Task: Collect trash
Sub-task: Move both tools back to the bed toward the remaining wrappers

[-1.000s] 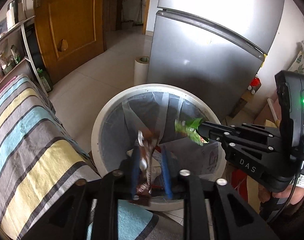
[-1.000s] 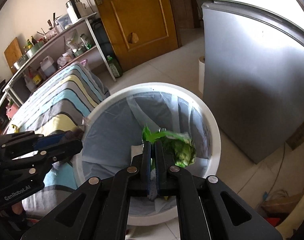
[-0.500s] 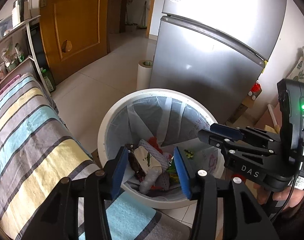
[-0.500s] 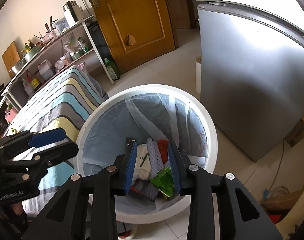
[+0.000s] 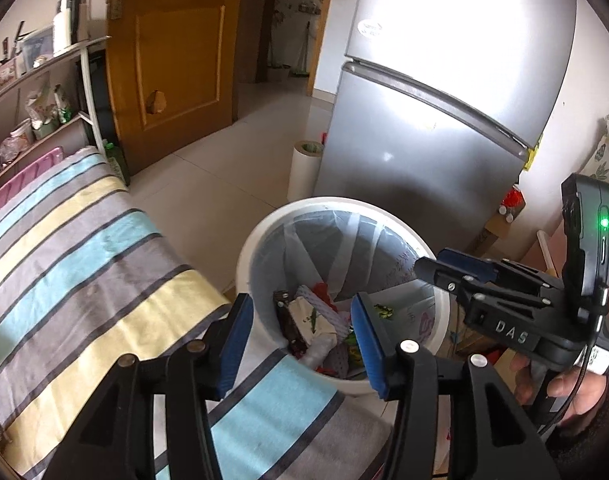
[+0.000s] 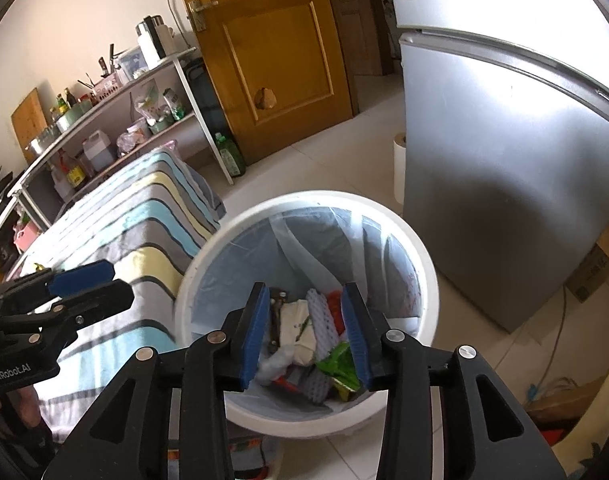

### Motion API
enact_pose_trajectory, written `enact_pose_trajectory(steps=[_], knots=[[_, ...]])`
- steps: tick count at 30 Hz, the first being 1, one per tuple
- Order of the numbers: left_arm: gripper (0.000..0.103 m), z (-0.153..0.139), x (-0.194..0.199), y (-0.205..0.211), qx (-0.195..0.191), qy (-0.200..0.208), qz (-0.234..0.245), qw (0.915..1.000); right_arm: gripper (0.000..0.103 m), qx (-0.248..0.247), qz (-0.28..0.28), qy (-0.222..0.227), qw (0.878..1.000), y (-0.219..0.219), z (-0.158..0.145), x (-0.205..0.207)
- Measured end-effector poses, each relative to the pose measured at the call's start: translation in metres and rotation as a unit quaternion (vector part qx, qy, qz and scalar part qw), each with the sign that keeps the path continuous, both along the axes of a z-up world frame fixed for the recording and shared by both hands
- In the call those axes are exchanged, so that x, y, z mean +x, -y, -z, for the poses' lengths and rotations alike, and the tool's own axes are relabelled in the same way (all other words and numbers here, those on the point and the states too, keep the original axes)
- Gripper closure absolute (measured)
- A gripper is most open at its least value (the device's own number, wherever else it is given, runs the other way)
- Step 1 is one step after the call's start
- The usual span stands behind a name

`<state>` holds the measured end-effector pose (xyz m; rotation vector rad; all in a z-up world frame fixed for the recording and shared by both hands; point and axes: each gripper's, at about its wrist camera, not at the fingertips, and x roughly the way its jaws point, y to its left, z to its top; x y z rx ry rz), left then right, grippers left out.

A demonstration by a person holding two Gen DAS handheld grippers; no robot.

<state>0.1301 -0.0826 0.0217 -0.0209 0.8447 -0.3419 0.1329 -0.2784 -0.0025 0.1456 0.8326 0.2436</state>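
A round white trash bin [image 5: 264, 236] [image 6: 424, 272] with a pale plastic liner stands on the tiled floor. Inside lie several wrappers [image 5: 312, 324] [image 6: 300, 328], among them a green one [image 6: 338, 362]. My left gripper [image 5: 300, 320] hovers over the bin's near edge, jaws opening, nothing between the blue pads. My right gripper [image 6: 304, 312] hangs above the bin, jaws opening too, and holds nothing. It also shows from the side in the left wrist view as the right gripper [image 5: 456, 268], with a hand [image 5: 560, 392] on its handle.
A striped cloth [image 5: 84, 264] [image 6: 144, 216] covers a surface left of the bin. A silver fridge [image 5: 444, 120] [image 6: 504, 184] stands behind it, a white roll [image 5: 304, 168] beside it. Wooden door [image 5: 172, 48], cluttered shelves [image 6: 116, 120], cardboard boxes [image 6: 592, 268].
Both grippers let go of their wrappers, which dropped into the bin. Both jaws spread apart. The left gripper drew back and up, so more striped cloth shows; the right rose slightly.
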Motion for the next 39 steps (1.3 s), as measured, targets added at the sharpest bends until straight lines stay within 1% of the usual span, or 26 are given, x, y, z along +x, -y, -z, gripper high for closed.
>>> enact_pose_trajectory(steps=[4, 8, 13, 15, 21, 24, 29, 35, 39], knots=[[0.049, -0.011, -0.013, -0.022, 0.005, 0.019, -0.023, 0.9996, 0.06, 0.002, -0.012, 0.018, 1.0, -0.014, -0.012, -0.006], [0.046, -0.019, -0.024, -0.05, 0.006, 0.032, -0.052, 0.9981, 0.059, 0.004, -0.041, 0.038, 0.998, -0.039, -0.025, -0.012], [0.046, -0.02, -0.04, -0.087, 0.004, 0.038, -0.091, 0.9951, 0.059, 0.008, -0.072, 0.054, 0.996, -0.074, -0.035, -0.017], [0.046, -0.019, -0.047, -0.103, 0.009, 0.038, -0.107, 0.9935, 0.059, 0.01, -0.087, 0.06, 0.994, -0.09, -0.039, -0.018], [0.045, -0.016, -0.067, -0.155, 0.009, 0.042, -0.162, 0.9858, 0.059, 0.018, -0.134, 0.069, 0.988, -0.138, -0.044, -0.019], [0.045, -0.012, -0.076, -0.18, 0.009, 0.037, -0.188, 0.9814, 0.058, 0.012, -0.162, 0.072, 0.984, -0.165, -0.045, -0.018], [0.045, -0.008, -0.092, -0.219, 0.006, 0.033, -0.231, 0.9724, 0.058, 0.011, -0.204, 0.073, 0.976, -0.208, -0.046, -0.017], [0.043, -0.002, -0.11, -0.256, 0.017, 0.03, -0.27, 0.9623, 0.058, 0.003, -0.248, 0.069, 0.966, -0.256, -0.043, -0.015], [0.04, 0.004, -0.121, -0.276, 0.025, 0.025, -0.281, 0.9591, 0.058, -0.004, -0.27, 0.065, 0.961, -0.281, -0.04, -0.012]])
